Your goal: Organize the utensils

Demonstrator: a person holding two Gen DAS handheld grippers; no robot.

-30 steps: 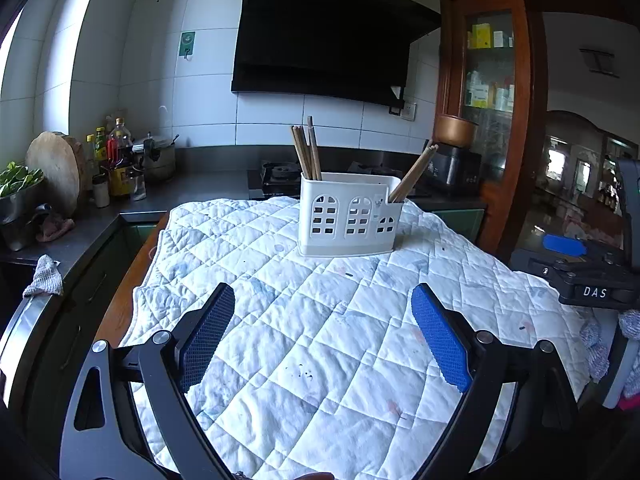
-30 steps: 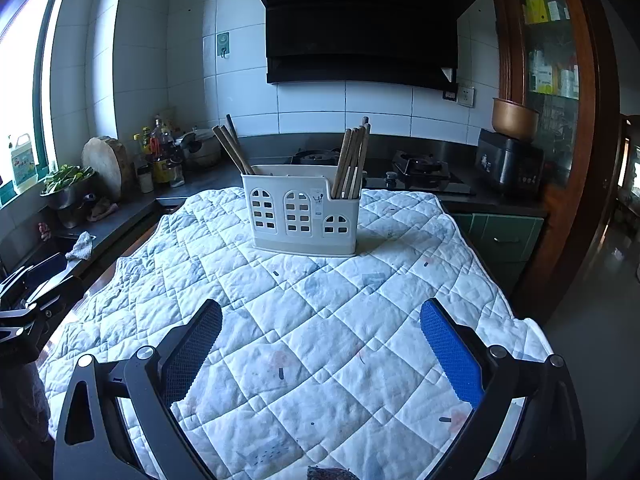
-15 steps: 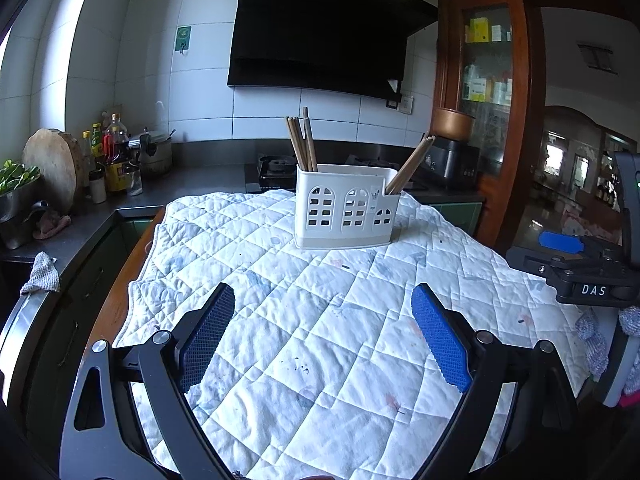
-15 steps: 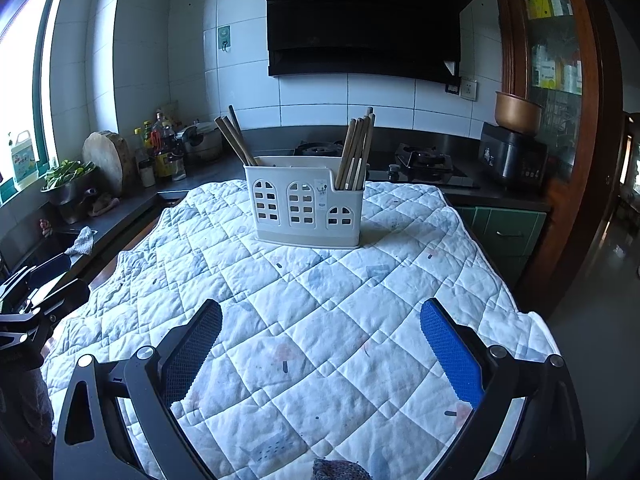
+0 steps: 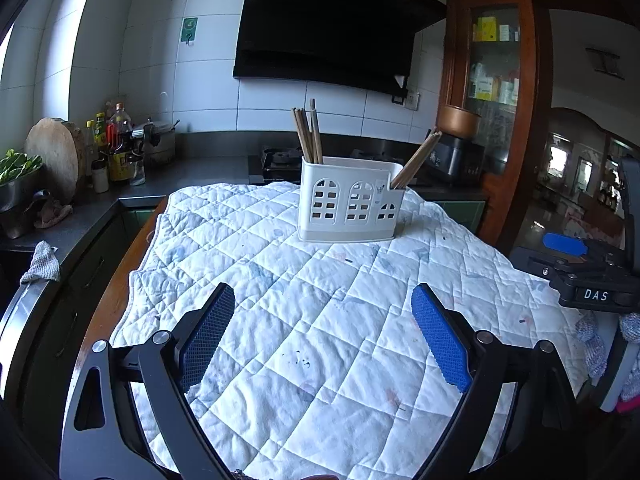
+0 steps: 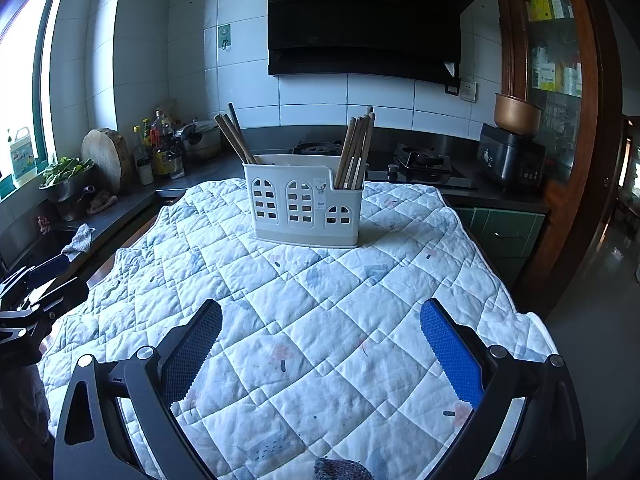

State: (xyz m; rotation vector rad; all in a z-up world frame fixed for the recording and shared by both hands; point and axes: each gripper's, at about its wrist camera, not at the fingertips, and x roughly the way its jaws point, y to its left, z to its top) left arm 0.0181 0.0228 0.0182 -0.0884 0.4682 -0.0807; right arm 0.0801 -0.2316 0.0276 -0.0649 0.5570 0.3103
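Left wrist | left gripper (image 5: 322, 312) level over quilt (image 5: 320, 320), fingers spread | right gripper (image 6: 320, 328) likewise

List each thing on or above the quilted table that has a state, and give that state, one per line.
Left gripper: open, empty, above the quilt.
Right gripper: open, empty, above the quilt.
White plastic utensil caddy with arched cut-outs: upright on the quilt.
Wooden chopsticks: standing in the caddy's end compartments, leaning.
White quilted cloth: spread flat, wrinkled.

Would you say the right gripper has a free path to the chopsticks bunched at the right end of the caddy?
Probably yes: the right gripper is open, and only bare quilt lies between it and the chopsticks, whose tops stand clear above the caddy.
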